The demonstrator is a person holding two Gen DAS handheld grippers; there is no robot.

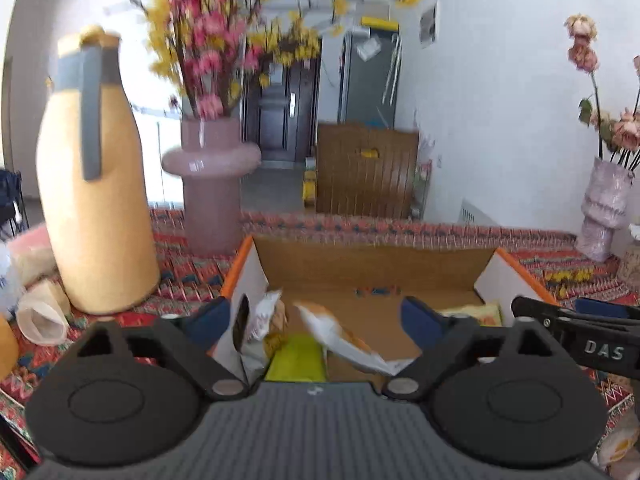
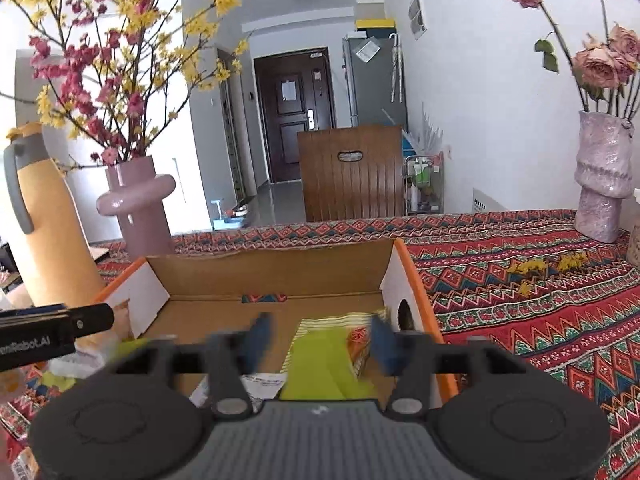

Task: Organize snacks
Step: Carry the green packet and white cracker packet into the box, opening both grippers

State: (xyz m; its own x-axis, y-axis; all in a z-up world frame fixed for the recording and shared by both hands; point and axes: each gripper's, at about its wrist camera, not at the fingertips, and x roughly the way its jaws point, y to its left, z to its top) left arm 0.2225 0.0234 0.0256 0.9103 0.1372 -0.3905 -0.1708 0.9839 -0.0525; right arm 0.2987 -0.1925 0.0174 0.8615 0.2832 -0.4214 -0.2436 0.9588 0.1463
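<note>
An open cardboard box with orange edges (image 1: 360,268) (image 2: 276,272) sits on the patterned tablecloth. Snack packets lie in it: a white and orange packet (image 1: 344,336), a lime green packet (image 1: 296,360) (image 2: 320,364), white packets at the left wall (image 1: 256,324) and a striped yellow packet at the right (image 1: 476,314) (image 2: 344,322). My left gripper (image 1: 318,316) is open above the box, with the white and orange packet between its fingers but not gripped. My right gripper (image 2: 320,340) is open over the green packet, its fingers blurred.
A tall yellow jug (image 1: 92,184) (image 2: 40,224) and a pink vase of flowers (image 1: 212,176) (image 2: 136,204) stand left of the box. A pale textured vase (image 1: 604,208) (image 2: 600,176) stands at the far right. Loose wrappers (image 1: 40,312) lie at the left.
</note>
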